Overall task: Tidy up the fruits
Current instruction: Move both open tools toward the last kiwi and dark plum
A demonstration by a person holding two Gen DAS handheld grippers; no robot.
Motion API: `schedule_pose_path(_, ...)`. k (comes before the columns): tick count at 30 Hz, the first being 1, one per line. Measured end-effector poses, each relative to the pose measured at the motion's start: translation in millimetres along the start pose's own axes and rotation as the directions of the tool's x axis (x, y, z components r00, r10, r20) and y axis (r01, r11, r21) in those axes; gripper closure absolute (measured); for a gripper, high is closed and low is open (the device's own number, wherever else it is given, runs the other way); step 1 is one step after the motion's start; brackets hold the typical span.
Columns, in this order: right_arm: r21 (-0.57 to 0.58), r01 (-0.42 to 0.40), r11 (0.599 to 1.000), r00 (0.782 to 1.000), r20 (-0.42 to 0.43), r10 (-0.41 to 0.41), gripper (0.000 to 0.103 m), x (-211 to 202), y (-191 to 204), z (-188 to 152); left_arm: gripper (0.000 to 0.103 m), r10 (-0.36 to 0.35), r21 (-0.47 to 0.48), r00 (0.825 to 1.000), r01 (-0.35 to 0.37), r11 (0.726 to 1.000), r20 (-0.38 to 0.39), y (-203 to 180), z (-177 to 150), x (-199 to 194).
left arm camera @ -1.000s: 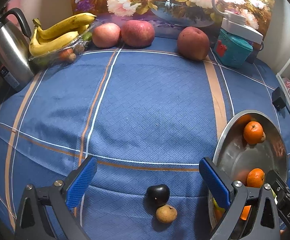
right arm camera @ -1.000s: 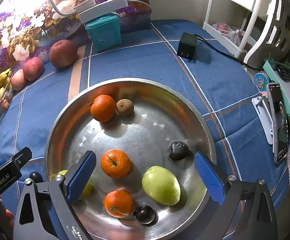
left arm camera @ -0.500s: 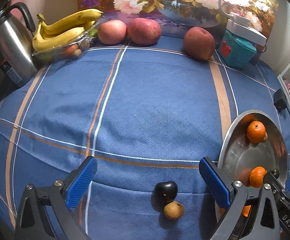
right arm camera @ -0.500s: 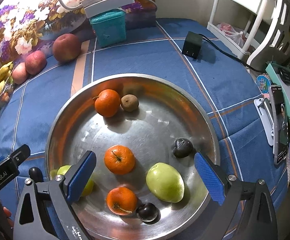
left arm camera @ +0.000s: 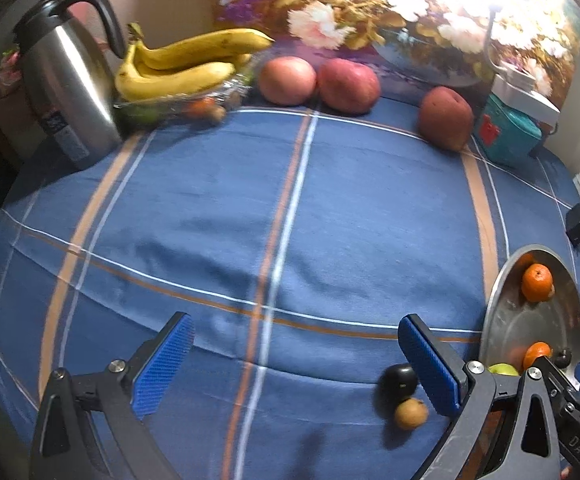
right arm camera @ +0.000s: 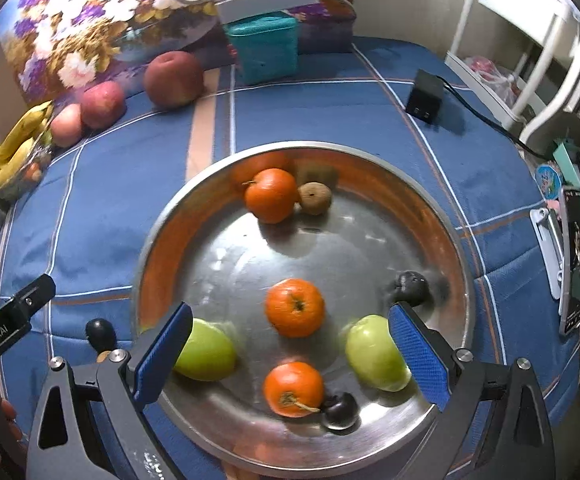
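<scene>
Both tongs wide apart, nothing clamped.
Left tongs [left arm camera: 293, 360] over desk [left arm camera: 250, 208]; dark plum [left arm camera: 398, 380] & small brown fruit [left arm camera: 411, 413], prob. touching, lie near-right beside steel bowl [right arm camera: 459, 240]. Center on plum, approach low, squeeze gently. Right tongs [right arm camera: 290, 352] hover over bowl.

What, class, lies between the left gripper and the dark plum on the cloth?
Nothing visible does. The left gripper is open over bare cloth; the dark plum lies just inside its right jaw, touching a small brown fruit.
</scene>
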State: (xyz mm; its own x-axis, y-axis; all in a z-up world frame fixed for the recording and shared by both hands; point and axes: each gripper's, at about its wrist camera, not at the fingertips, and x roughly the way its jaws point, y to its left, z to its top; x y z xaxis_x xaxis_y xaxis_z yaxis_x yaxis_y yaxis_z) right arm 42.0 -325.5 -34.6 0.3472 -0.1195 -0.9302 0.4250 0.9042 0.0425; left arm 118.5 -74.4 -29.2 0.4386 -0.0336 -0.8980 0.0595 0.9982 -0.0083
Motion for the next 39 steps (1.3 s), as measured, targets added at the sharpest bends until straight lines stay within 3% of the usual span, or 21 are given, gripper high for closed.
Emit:
schedule_pose_path(13, -0.121, -0.046, 0.992, 0.999, -0.027, 0.043, 0.004, -7, 59, -4, 0.0, 0.036, 0.029, 0.999, -0.037, 0.999, 0.027, 37, -6, -19)
schedule_pose_path(31, -0.283, -0.114, 0.952, 0.992, -0.078, 0.096, 0.004, -8, 133, -26, 0.0, -0.007, -0.08, 1.0, 0.009, 0.997, 0.017, 86, -11, -25)
schedule_pose_path(39, -0.319, -0.154, 0.935, 0.987, -0.098, 0.129, 0.006, -5, 146, -33, 0.0, -0.023, -0.077, 1.0, 0.021, 0.997, -0.02, 82, -12, -13)
